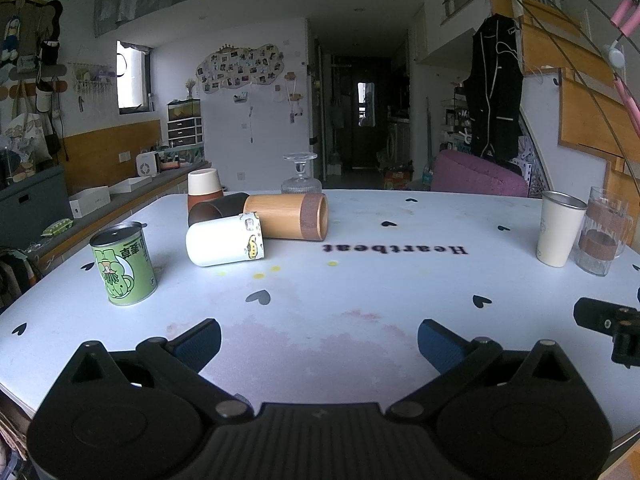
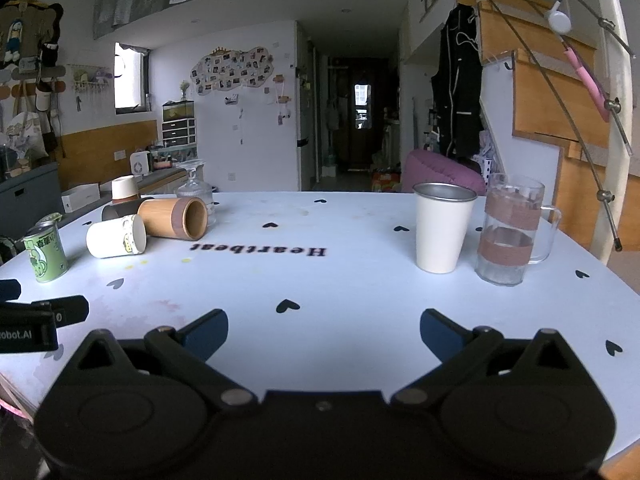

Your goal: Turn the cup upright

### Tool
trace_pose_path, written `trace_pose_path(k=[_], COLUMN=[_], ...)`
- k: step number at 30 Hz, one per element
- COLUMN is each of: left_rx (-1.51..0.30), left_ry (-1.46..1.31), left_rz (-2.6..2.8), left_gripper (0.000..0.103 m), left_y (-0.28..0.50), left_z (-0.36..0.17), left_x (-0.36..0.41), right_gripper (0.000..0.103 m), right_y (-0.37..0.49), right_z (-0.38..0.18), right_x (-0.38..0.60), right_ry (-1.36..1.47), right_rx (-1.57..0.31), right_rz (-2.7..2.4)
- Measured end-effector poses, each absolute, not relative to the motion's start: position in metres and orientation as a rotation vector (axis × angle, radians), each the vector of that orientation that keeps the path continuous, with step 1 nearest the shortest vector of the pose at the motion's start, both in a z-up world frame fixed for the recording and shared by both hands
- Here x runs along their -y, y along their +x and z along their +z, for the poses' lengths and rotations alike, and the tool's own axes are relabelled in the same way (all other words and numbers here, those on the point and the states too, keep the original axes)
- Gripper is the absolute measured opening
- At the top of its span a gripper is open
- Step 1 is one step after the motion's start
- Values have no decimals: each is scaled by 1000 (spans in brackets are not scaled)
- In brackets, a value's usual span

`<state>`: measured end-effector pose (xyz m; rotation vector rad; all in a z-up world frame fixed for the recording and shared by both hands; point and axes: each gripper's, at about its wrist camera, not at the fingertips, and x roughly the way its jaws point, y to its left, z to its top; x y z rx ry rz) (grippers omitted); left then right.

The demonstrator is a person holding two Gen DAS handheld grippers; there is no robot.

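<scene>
A white cartoon-print cup (image 1: 225,241) lies on its side on the pale table (image 1: 360,280), mouth to the right; it also shows in the right wrist view (image 2: 116,236). Behind it lie a bamboo cup (image 1: 289,216) and a dark brown cup (image 1: 216,209), both on their sides; the bamboo cup shows too in the right wrist view (image 2: 174,218). My left gripper (image 1: 319,342) is open and empty, low over the table's near edge. My right gripper (image 2: 324,334) is open and empty, also near the front edge, to the right of the left one.
A green can (image 1: 124,269) stands at the left. A brown-and-cream cup (image 1: 204,189) and a glass goblet (image 1: 301,178) rest upside down at the back. A cream metal tumbler (image 2: 440,227) and a glass mug (image 2: 510,230) stand upright at the right.
</scene>
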<state>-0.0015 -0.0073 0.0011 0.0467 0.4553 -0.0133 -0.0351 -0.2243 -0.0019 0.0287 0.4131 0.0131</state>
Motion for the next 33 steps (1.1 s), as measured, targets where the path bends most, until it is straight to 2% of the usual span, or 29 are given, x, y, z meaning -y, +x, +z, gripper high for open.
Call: trace_pose_path(k=[33], left_rx=[-450], left_ry=[50], left_rz=[-16], left_gripper=[103], left_y=[0], left_z=[1], left_x=[6], right_gripper=[103], right_y=[-34], right_z=[-1], right_x=[229], right_ry=[31], right_rx=[-411], right_rz=[7])
